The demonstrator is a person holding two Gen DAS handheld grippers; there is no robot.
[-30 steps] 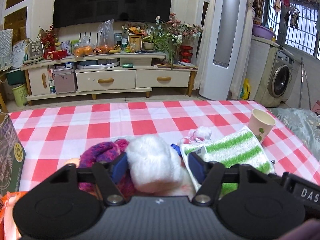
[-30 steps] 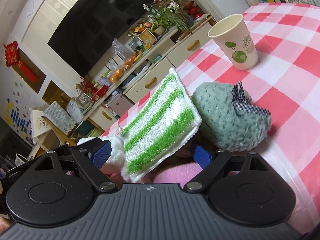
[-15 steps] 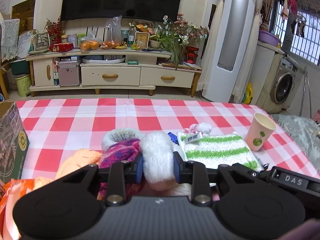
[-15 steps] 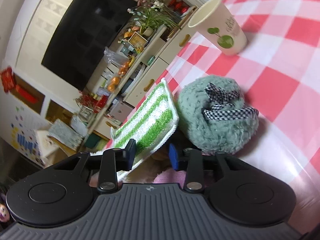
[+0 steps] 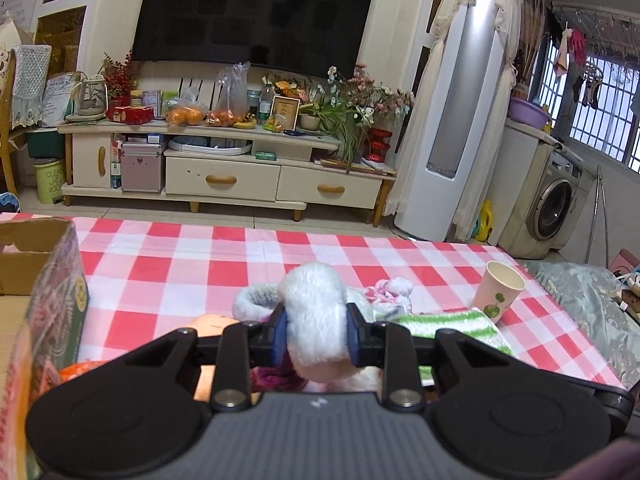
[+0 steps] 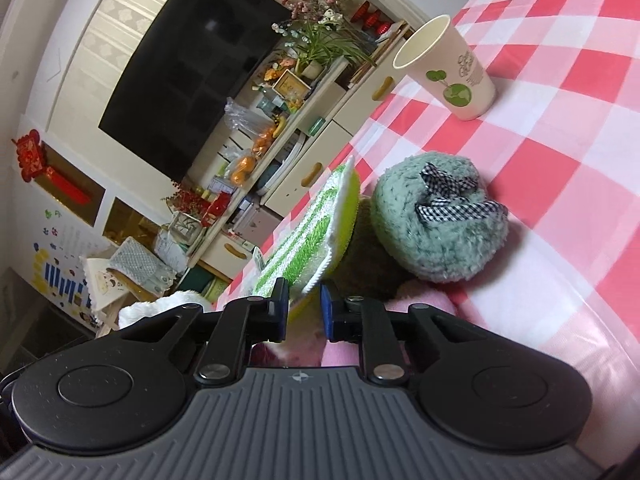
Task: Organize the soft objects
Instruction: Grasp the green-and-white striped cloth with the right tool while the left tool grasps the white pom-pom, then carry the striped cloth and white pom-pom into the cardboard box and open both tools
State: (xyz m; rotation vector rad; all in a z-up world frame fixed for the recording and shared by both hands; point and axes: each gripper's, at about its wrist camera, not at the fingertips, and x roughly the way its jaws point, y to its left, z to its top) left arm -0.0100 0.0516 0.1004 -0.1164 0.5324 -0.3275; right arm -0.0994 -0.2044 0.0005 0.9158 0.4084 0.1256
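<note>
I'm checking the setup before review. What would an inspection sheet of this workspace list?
Surface: red-and-white checked tablecloth.
Job's things: white fluffy piece, green-striped cloth, green plush slipper with checked bow.
Clutter: paper cup, cardboard box.
Grippers: left tool shut on white fluffy piece; right tool shut on green-striped cloth's edge.
Cables: nothing seen.
Surroundings: television, media cabinet, washing machine.

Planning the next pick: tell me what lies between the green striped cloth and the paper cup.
In the right wrist view, a fluffy green slipper lies between cloth and cup.
</note>
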